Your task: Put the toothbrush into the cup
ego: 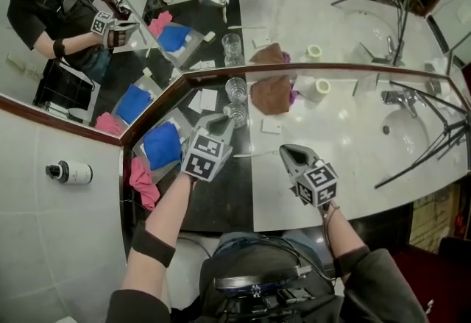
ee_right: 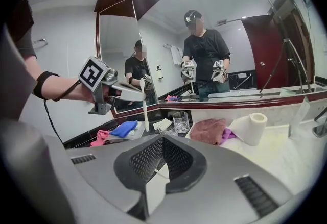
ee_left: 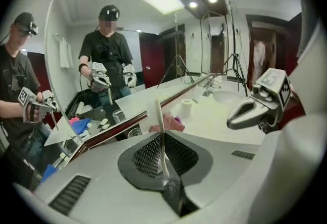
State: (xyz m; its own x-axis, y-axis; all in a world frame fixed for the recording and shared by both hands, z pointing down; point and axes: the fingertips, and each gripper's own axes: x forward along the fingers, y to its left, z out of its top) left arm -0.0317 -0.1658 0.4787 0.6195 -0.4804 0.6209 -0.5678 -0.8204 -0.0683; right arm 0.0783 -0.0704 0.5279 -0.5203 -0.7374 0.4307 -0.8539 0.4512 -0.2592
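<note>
The left gripper (ego: 219,123) was clamped on the white toothbrush (ee_left: 160,126). It held the brush in the air over the dark counter (ego: 221,204), just left of the glass cup (ee_right: 180,122) and not in it. The right gripper (ego: 289,154) hung over the white counter (ego: 331,139) to the right, its jaws together on nothing. A brown towel (ego: 271,95) lay right of the cup.

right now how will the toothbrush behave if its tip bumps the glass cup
The toothbrush looks thin and light, probably stiff with slight flex. The left gripper pinches it near one end, so a bump could well pivot it between the jaws. Its smooth white surface may slip.
</note>
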